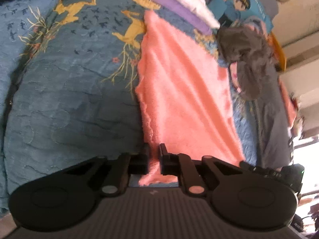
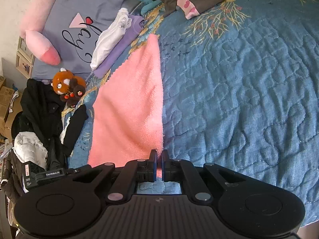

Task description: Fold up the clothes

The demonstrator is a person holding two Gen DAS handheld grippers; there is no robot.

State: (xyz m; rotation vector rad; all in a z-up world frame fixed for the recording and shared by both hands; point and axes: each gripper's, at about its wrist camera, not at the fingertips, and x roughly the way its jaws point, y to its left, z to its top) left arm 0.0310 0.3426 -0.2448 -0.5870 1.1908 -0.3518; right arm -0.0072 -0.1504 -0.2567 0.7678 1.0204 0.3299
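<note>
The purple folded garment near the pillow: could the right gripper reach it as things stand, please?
Probably not yet: the right gripper is shut on the pink towel, though nothing blocks the purple folded garment beyond it.

Bright daylight, perhaps from the blown-out right edge; left view motion-blurred, fisheye edges warped.

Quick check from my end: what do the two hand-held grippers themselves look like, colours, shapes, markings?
Both are matte black. The left hand-held gripper has two round discs either side of a ribbed grey body, angled linkage arms with pale rivets, and black fingers. The right hand-held gripper is the same shape, but its finger pads are edged in blue. No cables or sleeves are visible.
</note>
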